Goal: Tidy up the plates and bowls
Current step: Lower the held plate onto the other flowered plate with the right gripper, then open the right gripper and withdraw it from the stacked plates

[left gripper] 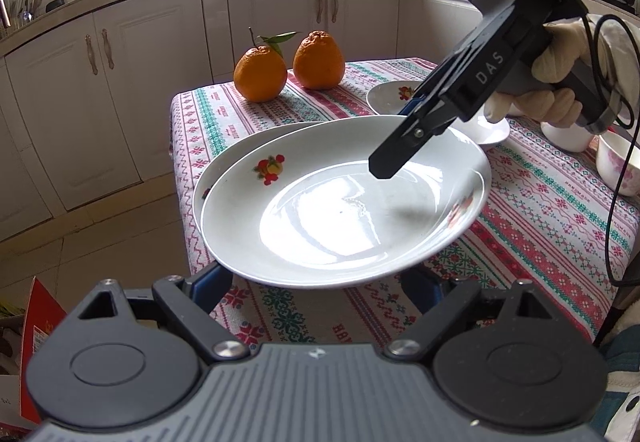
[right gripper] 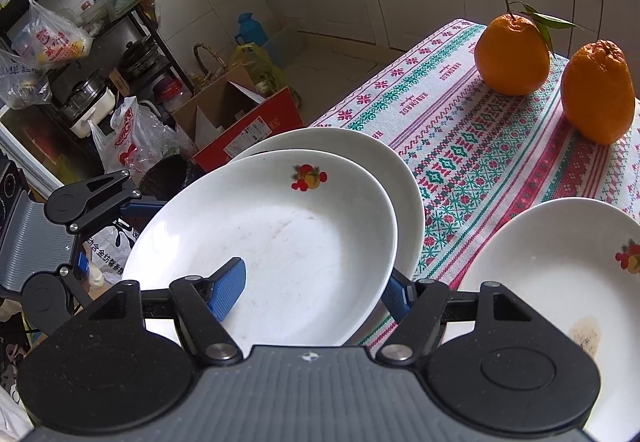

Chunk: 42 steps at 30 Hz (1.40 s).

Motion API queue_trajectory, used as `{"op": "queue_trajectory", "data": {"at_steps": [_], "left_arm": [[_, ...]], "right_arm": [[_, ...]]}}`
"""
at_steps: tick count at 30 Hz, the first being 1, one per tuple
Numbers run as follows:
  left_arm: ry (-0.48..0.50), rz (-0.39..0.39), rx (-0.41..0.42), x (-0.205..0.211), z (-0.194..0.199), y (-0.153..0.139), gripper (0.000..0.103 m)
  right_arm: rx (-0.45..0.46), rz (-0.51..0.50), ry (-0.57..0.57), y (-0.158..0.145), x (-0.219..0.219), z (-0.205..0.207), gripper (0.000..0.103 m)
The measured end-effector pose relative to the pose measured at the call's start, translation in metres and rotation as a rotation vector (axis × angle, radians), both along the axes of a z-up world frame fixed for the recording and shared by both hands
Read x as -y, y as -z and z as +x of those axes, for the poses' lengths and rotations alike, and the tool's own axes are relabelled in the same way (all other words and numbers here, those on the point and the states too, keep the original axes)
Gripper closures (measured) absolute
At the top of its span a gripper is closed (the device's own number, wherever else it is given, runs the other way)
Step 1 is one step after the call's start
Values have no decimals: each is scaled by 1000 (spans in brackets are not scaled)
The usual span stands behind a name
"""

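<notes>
Top plate [left gripper: 344, 201]: white, deep, fruit motif on the inner wall, raised and tilted above a second plate [left gripper: 224, 157] of the same kind; the second lies on the counter [left gripper: 540, 209] at its left edge, under a patterned cloth. Right claw [right gripper: 310, 292]: clenched on the top plate's rim, one blue finger [right gripper: 228, 288] inside the dish, the other under the rim outside; in the left view its black body comes down from the upper right, held by a gloved hand [left gripper: 560, 81]. Left claw [left gripper: 320, 286]: released, its blue fingers spread wide on either side of the top plate's near edge, below the rim; whether they touch the plate cannot be told. Third plate [right gripper: 560, 274]: same motif, flat on the counter to the right of the pair, well apart from them, a brown stain near its near edge. Two oranges [left gripper: 290, 67]: upright at the far side of the counter, just beside each other, one with stem and leaves. Small white bowls [left gripper: 616, 165]: at the counter's right side, past the gloved hand, one with a pink print.
</notes>
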<state>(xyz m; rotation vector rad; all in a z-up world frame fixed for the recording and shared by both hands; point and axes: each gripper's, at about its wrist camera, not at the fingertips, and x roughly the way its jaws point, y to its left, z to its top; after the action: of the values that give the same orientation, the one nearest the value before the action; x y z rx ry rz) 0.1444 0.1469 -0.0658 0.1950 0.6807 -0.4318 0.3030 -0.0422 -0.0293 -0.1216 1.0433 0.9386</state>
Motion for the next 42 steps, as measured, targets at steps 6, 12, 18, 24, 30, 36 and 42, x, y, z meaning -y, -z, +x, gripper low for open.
{"op": "queue_trajectory", "data": {"at_steps": [6, 12, 18, 24, 30, 36, 42], "left_arm": [[-2, 1, -2, 0, 1, 0, 11], [-5, -13, -4, -2, 1, 0, 12], [-7, -31, -13, -5, 3, 0, 11], [-11, -37, -14, -6, 3, 1, 10], [-5, -15, 7, -2, -1, 0, 12], [-9, -20, 21, 0, -6, -1, 12], [-22, -23, 37, 2, -14, -5, 12]], "right_arm": [[3, -2, 8, -2, 3, -5, 27], [3, 2, 20, -6, 6, -11, 27], [9, -8, 34, -8, 7, -15, 27], [10, -11, 46, -9, 10, -17, 26], [17, -12, 53, -9, 13, -21, 24], [25, -41, 66, -4, 14, -27, 24], [67, -23, 81, -7, 17, -39, 13]]}}
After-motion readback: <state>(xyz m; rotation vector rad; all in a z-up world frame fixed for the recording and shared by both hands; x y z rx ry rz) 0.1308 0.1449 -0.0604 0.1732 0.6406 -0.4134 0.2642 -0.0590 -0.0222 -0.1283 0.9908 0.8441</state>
